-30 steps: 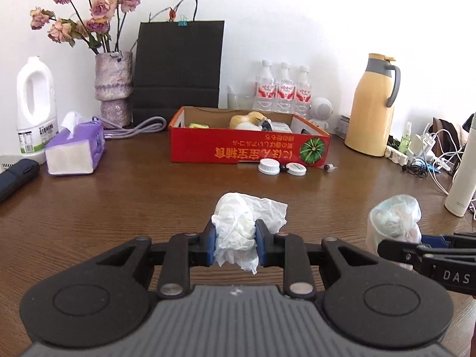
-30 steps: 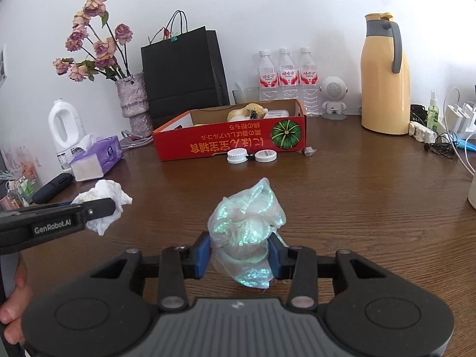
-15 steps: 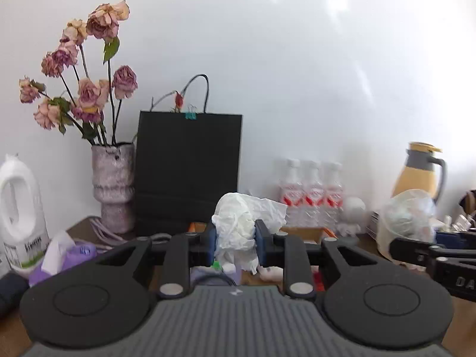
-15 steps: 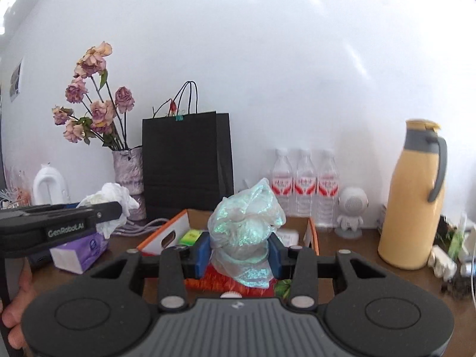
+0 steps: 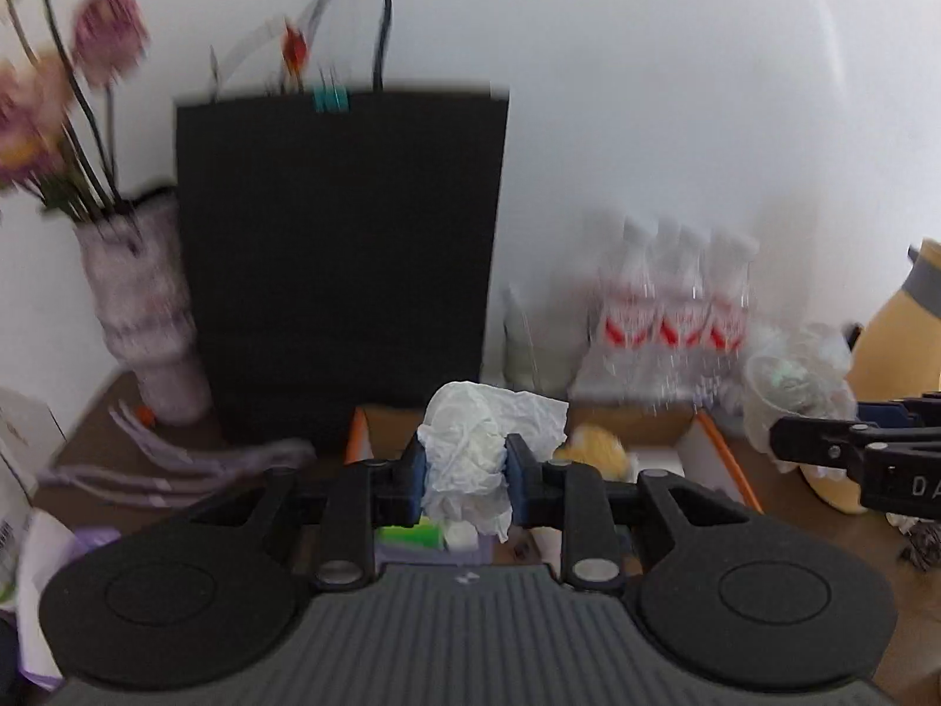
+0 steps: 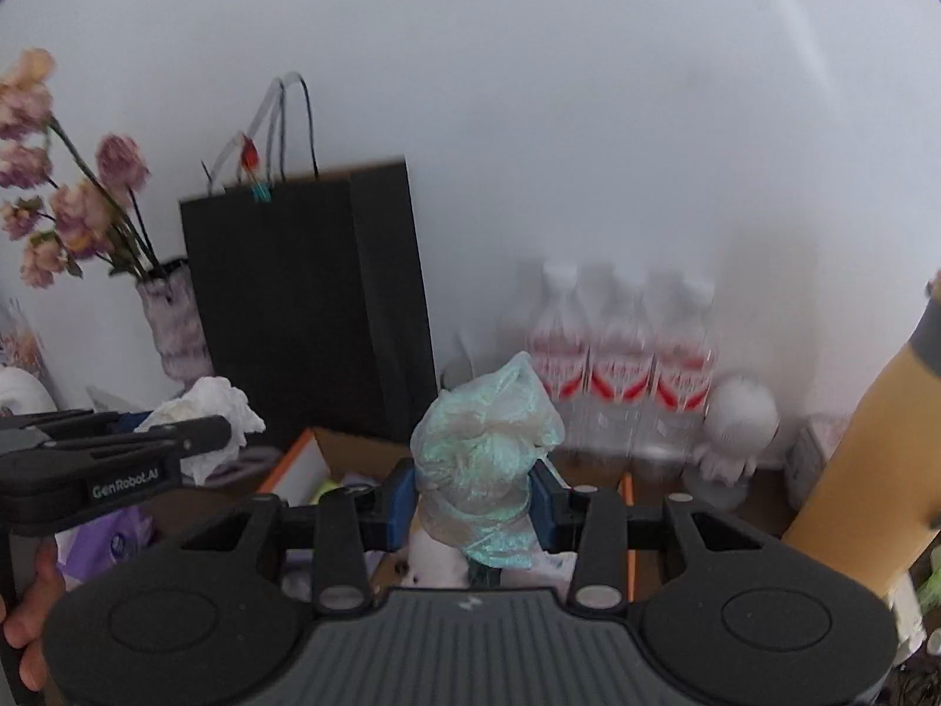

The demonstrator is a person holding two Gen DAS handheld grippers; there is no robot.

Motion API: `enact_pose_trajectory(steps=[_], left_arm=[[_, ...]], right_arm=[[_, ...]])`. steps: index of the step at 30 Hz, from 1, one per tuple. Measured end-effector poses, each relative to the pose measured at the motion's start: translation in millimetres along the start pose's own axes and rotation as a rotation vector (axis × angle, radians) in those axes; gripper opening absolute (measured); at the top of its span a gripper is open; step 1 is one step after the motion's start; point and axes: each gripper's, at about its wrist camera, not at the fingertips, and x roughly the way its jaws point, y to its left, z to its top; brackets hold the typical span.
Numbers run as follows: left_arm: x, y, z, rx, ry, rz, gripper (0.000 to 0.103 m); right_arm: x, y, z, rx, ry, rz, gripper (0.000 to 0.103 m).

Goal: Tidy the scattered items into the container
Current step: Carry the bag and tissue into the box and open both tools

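Against a white wall at the bench's far edge, left gripper fingers clamp crumpled tissue and right gripper fingers clamp a plastic wad, both poised above the cardboard box at 12 o'clock, seemingly for release.

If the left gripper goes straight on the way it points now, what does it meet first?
Probably the open cardboard box just beyond the left gripper, which holds the crumpled tissue; the black paper bag stands behind. Blur makes depth uncertain.
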Motion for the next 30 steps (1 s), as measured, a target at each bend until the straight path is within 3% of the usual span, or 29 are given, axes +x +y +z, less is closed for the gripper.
enact_pose_trajectory(steps=[2,5,8,12,15,18,22,27,30], left_arm=[[36.5,6.6,-2.7,-0.004,0.148,0.02,0.026],[73.4,15.1,-7.3,0.012,0.298,0.037,0.026],[97.2,13.3,-19.6,0.043,0.395,0.032,0.027],[119.7,8.2,-38.2,0.08,0.433,0.054,0.032],[111.0,10.5,-38.8,0.107,0.418,0.047,0.052],[93.7,17.6,-27.1,0.094,0.402,0.023,0.053],[66.3,19.1,-3.3,0.061,0.376,0.017,0.068],[36.4,15.7,9.1,0.035,0.36,0.038,0.081],[35.3,7.7,8.0,0.032,0.377,0.062,0.083]], right_arm=[[39.1,-7.7,1.6,0.052,0.166,0.038,0.037],[88.3,-17.8,-7.0,0.135,0.371,0.079,0.036],[122.5,-11.5,-22.4,0.158,0.468,0.09,0.036],[158.9,6.3,-44.3,0.129,0.55,0.081,0.039],[164.1,8.0,-57.7,0.119,0.575,0.074,0.046],[149.3,-0.5,-54.4,0.14,0.567,0.076,0.052],[106.1,-12.1,-28.8,0.147,0.484,0.022,0.068],[62.2,-25.9,-11.4,0.149,0.428,-0.035,0.07],[51.6,-31.3,-12.4,0.164,0.424,-0.051,0.07]])
